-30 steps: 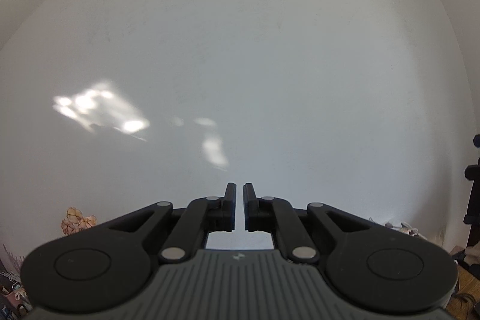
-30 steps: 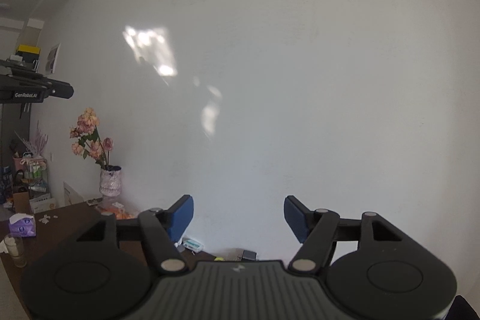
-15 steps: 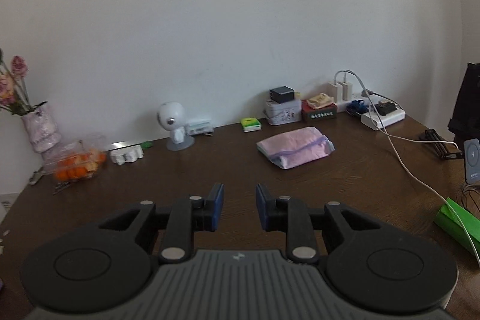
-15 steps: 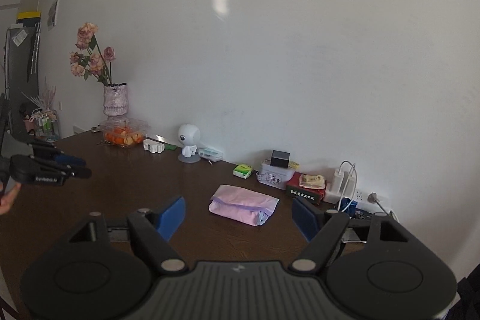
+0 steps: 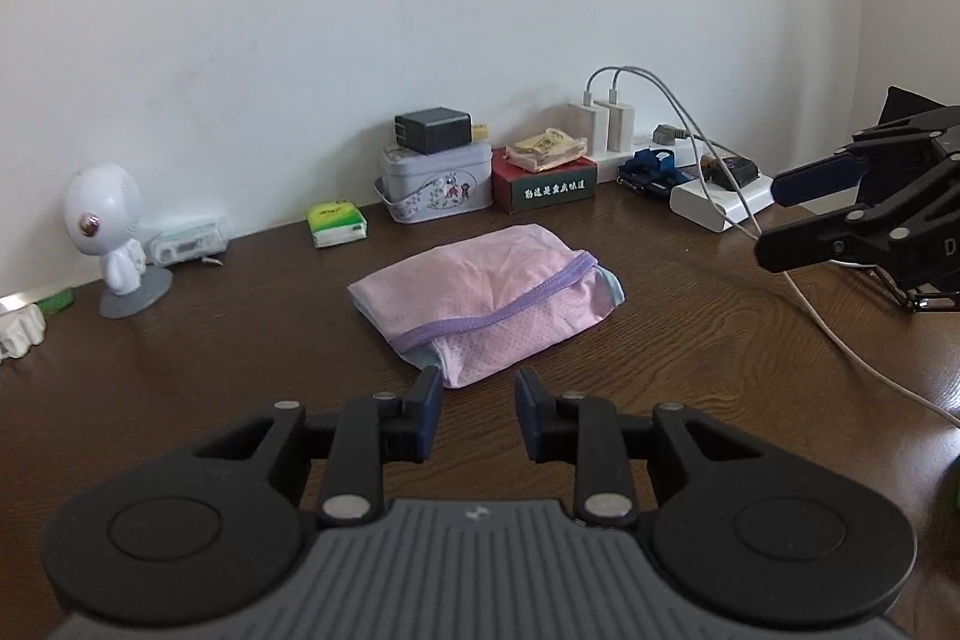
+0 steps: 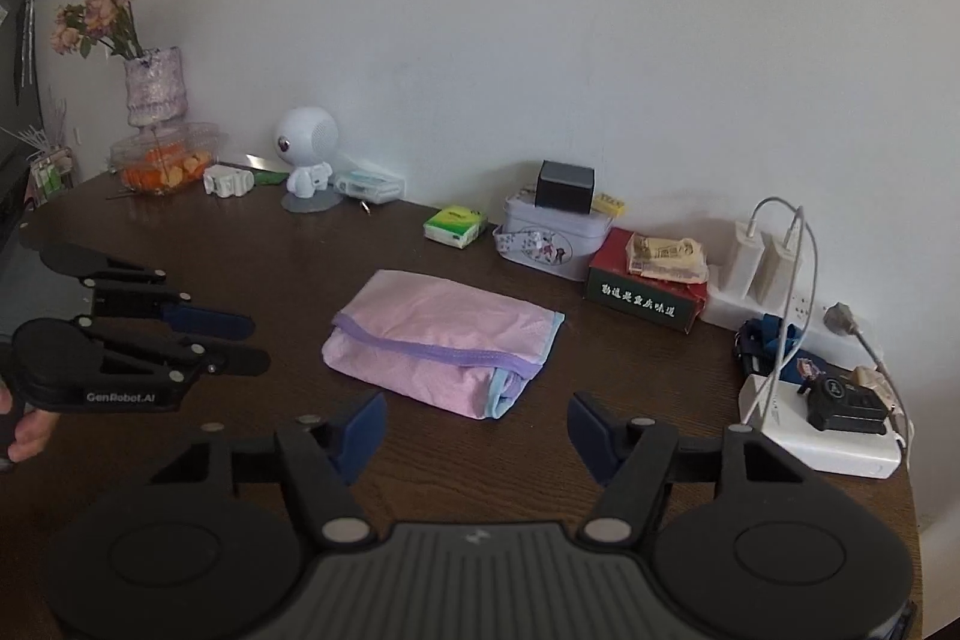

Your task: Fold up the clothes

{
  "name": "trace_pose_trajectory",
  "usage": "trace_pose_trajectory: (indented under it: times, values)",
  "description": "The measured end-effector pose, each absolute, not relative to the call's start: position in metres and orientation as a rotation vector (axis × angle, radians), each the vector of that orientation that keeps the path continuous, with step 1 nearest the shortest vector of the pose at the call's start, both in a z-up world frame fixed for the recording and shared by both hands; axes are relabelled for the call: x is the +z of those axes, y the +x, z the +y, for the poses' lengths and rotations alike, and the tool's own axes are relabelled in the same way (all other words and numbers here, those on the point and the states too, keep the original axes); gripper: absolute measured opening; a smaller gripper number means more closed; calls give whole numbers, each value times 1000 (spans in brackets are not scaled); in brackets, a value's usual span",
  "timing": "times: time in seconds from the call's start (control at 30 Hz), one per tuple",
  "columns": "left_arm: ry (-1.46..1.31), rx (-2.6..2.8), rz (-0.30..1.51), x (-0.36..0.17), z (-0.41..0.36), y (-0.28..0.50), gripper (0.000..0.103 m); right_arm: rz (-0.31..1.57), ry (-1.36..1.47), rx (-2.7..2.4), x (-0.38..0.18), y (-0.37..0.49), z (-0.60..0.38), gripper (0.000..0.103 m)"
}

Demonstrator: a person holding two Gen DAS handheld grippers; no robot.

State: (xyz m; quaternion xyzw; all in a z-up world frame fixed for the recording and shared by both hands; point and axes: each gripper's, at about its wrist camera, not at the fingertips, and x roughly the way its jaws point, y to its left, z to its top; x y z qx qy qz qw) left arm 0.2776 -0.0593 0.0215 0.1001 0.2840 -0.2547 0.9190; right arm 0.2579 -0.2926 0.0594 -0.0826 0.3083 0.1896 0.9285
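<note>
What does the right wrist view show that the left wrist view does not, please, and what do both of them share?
Only the right wrist view shows the vase of flowers, the clear box of orange pieces and a hand holding the left gripper. Only the left wrist view shows the right gripper from outside, jaws apart. Both show the folded pink garment lying on the brown table, the white figurine, the tin and the chargers.
</note>
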Motion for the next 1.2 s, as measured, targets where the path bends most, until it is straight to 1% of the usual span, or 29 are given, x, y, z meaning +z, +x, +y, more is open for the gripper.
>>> trace_pose_trajectory:
  times: [0.1, 0.2, 0.23, 0.27, 0.33, 0.37, 0.4, 0.47, 0.57, 0.7, 0.77, 0.93, 1.0, 1.03, 1.07, 1.1, 1.13, 1.2]
  values:
    - [234, -515, 587, 7, -71, 306, 27, 692, -161, 373, 38, 302, -285, 62]
    - [169, -526, 613, 2, -71, 332, 27, 735, -153, 369, 18, 336, -279, 59]
    - [143, -536, 634, 0, -71, 341, 26, 751, -144, 376, 11, 346, -278, 51]
    - [132, -546, 653, -2, -71, 347, 21, 768, -139, 383, 5, 353, -276, 39]
    - [144, -549, 667, -6, -71, 356, 9, 795, -130, 396, -5, 364, -273, 29]
    - [155, -534, 663, -8, -70, 360, 6, 795, -122, 408, -9, 367, -271, 24]
    - [159, -516, 661, -10, -69, 365, 5, 787, -113, 406, -11, 368, -271, 21]
    - [150, -477, 667, -14, -66, 377, 3, 771, -93, 397, -13, 371, -270, 19]
    - [140, -440, 655, -18, -65, 395, 2, 760, -76, 342, -14, 383, -269, 15]
    - [100, -420, 646, -13, -67, 417, 3, 753, -30, 283, -16, 402, -272, 14]
    - [60, -488, 656, -8, -63, 414, 4, 758, -4, 269, -17, 406, -272, 12]
    - [77, -609, 673, -6, -65, 384, 5, 772, 9, 330, -18, 390, -268, 12]
    - [89, -589, 651, -6, -66, 376, 9, 783, 32, 374, -18, 387, -270, 14]
    - [110, -563, 630, -7, -66, 374, 17, 792, 36, 396, -17, 386, -272, 14]
    - [131, -537, 612, -9, -66, 374, 29, 784, 20, 389, -14, 384, -274, 16]
    - [141, -511, 605, -11, -66, 376, 33, 758, -2, 371, -10, 381, -275, 18]
    - [137, -486, 613, -14, -64, 380, 33, 723, -43, 357, -4, 378, -275, 20]
    - [120, -491, 647, -19, -62, 386, 32, 664, -153, 377, 6, 374, -268, 20]
